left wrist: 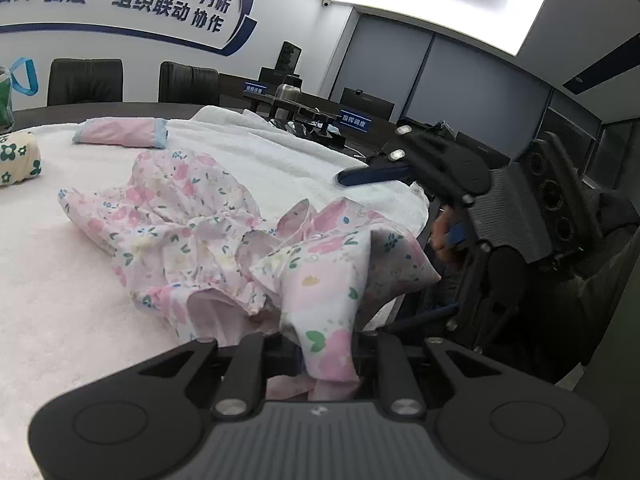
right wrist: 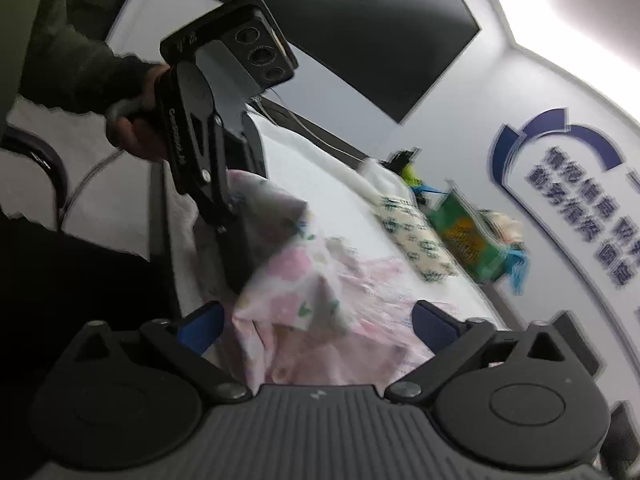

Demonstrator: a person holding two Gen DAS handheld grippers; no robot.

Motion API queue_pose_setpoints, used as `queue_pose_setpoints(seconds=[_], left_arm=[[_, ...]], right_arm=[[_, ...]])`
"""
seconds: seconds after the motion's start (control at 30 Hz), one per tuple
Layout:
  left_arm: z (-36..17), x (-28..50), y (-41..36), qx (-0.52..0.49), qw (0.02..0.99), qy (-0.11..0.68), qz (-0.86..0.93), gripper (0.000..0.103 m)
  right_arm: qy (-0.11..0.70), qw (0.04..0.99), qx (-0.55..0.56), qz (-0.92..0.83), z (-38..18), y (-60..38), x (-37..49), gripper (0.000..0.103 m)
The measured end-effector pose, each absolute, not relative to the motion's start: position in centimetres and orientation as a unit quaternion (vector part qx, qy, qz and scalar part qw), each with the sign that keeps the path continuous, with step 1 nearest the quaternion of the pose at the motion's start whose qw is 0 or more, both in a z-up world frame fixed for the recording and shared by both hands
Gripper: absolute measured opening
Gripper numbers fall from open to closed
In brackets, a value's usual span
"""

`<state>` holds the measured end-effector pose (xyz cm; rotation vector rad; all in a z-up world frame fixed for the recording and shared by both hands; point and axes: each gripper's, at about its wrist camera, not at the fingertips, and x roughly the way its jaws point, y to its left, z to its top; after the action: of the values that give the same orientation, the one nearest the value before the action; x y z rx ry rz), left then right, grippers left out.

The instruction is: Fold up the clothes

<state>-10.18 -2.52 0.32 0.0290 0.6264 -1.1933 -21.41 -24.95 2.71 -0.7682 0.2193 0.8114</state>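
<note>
A pink floral garment [left wrist: 192, 216] lies crumpled on the white towel-covered table [left wrist: 52, 288]. My left gripper [left wrist: 326, 346] is shut on a lifted corner of it, and the cloth hides the fingertips. In the right wrist view the left gripper [right wrist: 236, 240] comes in from the upper left, a hand around its handle, pinching the raised floral garment [right wrist: 296, 280]. My right gripper [right wrist: 318, 324] stands open with its blue fingers [right wrist: 200, 328] wide apart. The fabric lies between them, and neither pad presses on it. From the left wrist view the right gripper [left wrist: 376, 248] straddles the garment's right corner at the table edge.
A folded pink piece with blue trim [left wrist: 120, 132] and a folded green-flowered cloth [left wrist: 16, 156] lie farther back on the towel. A green bag [right wrist: 464, 240] stands beyond them. Dark chairs [left wrist: 84, 80] line the far side. The table edge drops off on the right.
</note>
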Motion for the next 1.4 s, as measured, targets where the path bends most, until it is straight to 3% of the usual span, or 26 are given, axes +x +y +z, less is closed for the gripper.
queue_pose_setpoints(seconds=[0.03, 0.07, 0.1, 0.13, 0.2, 0.27, 0.47, 0.63, 0.7, 0.77, 0.8, 0.83, 0.93, 1.17, 1.3, 1.4], left_arm=[[0.5, -10.5, -2.5, 0.019, 0.788, 0.282, -0.547, 0.016], [0.8, -11.1, -2.4, 0.027, 0.798, 0.27, -0.538, 0.028], [1.1, -11.8, -2.2, 0.037, 0.808, 0.254, -0.53, 0.047], [1.4, -12.6, -1.5, 0.046, 0.821, 0.228, -0.521, 0.056], [1.9, -14.2, 0.1, 0.059, 0.85, 0.167, -0.497, 0.09], [1.6, -14.8, 0.8, 0.061, 0.871, 0.15, -0.464, 0.099], [-0.3, -13.1, -3.8, 0.063, 0.852, 0.228, -0.466, 0.094], [-1.1, -12.5, -5.8, 0.061, 0.827, 0.242, -0.503, 0.065], [-1.0, -12.0, -5.8, 0.054, 0.813, 0.254, -0.521, 0.04], [-1.0, -10.9, -5.1, 0.021, 0.793, 0.289, -0.535, 0.024], [-0.9, -10.3, -4.8, 0.004, 0.787, 0.304, -0.537, 0.022], [-0.9, -9.7, -4.5, -0.016, 0.782, 0.317, -0.537, 0.021], [-0.9, -7.5, -4.1, -0.078, 0.764, 0.36, -0.53, 0.02], [-2.2, -4.1, -3.5, -0.2, 0.721, 0.43, -0.505, 0.018], [-2.3, -4.7, -1.7, -0.225, 0.735, 0.44, -0.465, 0.042], [-0.3, -7.5, 0.3, -0.179, 0.77, 0.405, -0.46, 0.053]], right_arm=[[0.116, 0.842, -0.343, 0.4, 2.8, -25.2, -20.7, 0.055], [0.15, 0.838, -0.304, 0.427, 3.2, -25.7, -19.6, 0.023], [0.175, 0.835, -0.262, 0.451, 3.6, -26.6, -18.8, 0.014], [0.198, 0.829, -0.22, 0.474, 4.0, -27.4, -18.0, 0.014], [0.193, 0.832, -0.192, 0.483, 4.2, -28.6, -17.8, 0.014], [0.193, 0.838, -0.158, 0.485, 4.2, -29.6, -17.6, 0.014], [0.193, 0.843, -0.09, 0.494, 3.7, -31.1, -17.1, 0.014], [0.194, 0.838, -0.062, 0.506, 4.1, -32.2, -17.7, 0.014], [0.199, 0.835, -0.038, 0.512, 4.2, -32.8, -17.5, 0.014], [0.208, 0.834, -0.013, 0.511, 4.1, -33.2, -16.8, 0.015], [0.212, 0.839, 0.0, 0.501, 4.0, -33.4, -16.3, 0.016], [0.215, 0.845, 0.014, 0.49, 3.9, -33.5, -15.8, 0.016], [0.238, 0.854, 0.089, 0.454, 3.5, -34.5, -13.5, 0.031], [0.324, 0.85, 0.219, 0.352, 1.6, -34.9, -8.8, 0.029], [0.361, 0.856, 0.222, 0.295, 0.7, -34.1, -7.2, 0.028], [0.366, 0.865, 0.201, 0.279, 0.3, -33.3, -6.9, 0.029]])
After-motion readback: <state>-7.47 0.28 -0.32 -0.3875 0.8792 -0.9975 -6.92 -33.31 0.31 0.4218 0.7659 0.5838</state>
